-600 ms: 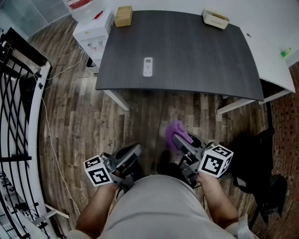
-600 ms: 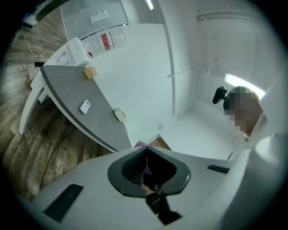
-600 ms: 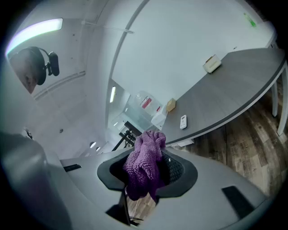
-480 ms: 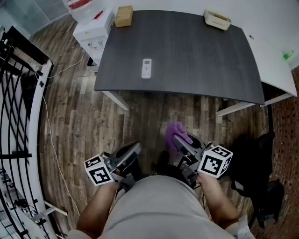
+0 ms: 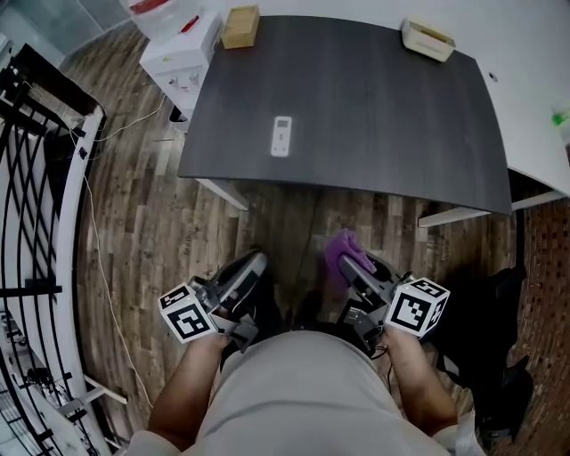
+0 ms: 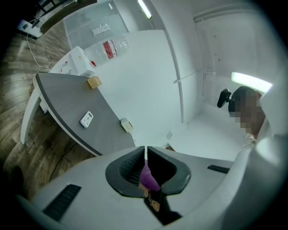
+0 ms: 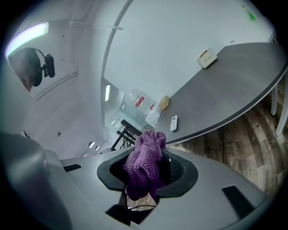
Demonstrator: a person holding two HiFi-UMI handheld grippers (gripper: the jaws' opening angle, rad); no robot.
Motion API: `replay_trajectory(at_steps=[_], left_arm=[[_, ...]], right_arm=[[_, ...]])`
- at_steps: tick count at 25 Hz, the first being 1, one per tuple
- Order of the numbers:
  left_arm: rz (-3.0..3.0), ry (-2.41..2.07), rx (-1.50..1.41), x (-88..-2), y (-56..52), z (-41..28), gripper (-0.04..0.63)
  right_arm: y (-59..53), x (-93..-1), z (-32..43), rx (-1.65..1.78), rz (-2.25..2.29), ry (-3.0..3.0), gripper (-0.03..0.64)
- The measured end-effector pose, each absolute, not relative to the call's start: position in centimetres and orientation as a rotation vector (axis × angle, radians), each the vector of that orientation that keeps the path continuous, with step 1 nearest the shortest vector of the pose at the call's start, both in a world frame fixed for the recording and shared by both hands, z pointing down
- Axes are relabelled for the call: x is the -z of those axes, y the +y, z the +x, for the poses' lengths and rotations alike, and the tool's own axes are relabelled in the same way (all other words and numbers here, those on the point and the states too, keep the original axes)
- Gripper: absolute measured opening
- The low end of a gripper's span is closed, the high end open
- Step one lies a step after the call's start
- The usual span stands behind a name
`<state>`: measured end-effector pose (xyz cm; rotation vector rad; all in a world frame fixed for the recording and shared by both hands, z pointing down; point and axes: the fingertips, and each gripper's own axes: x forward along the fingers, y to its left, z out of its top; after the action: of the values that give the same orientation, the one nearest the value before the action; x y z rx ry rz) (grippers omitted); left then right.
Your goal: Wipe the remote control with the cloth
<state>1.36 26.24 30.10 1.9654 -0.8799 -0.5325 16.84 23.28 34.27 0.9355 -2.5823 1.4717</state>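
The white remote control [image 5: 281, 136] lies flat on the dark grey table [image 5: 383, 116], near its front left edge. It also shows small in the left gripper view [image 6: 87, 119] and the right gripper view [image 7: 173, 122]. Both grippers are held low over the wooden floor, well short of the table. My right gripper [image 5: 346, 260] is shut on a bunched purple cloth [image 7: 144, 164], which sticks out past the pads [image 5: 339, 247]. My left gripper [image 5: 252, 265] is shut and holds nothing [image 6: 146, 152]. Only a sliver of purple shows through the gap behind its pads.
A wooden box [image 5: 240, 27] and a tan tray [image 5: 428, 38] sit at the table's far corners. A white cabinet [image 5: 175, 52] stands left of the table, a white desk [image 5: 534, 85] to its right. A black railing [image 5: 36, 187] runs along the left and dark objects [image 5: 499, 303] lie lower right.
Both grippers have edged slightly forward toward the table, and the view has shifted with them. The cloth stays in the right gripper and the remote has not moved.
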Motion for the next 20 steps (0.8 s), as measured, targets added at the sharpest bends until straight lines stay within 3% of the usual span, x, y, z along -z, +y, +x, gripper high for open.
replay_trajectory(at_steps=[8, 15, 20], left_arm=[[1.981, -0.828, 0.447, -32.7, 18.1, -2.6, 0.006], [2.159, -0.758, 0.054, -36.0, 11.3, -4.0, 0.010], [2.256, -0.664, -0.226, -40.3, 9.4, -4.1, 0.088]], right_arm=[[17.7, -34.6, 14.1, -1.475, 1.098, -2.556, 0.130], [11.6, -34.6, 10.4, -1.324, 1.226, -2.462, 0.129], [8.3, -36.1, 8.0, -1.045, 1.224, -2.340, 0.130]])
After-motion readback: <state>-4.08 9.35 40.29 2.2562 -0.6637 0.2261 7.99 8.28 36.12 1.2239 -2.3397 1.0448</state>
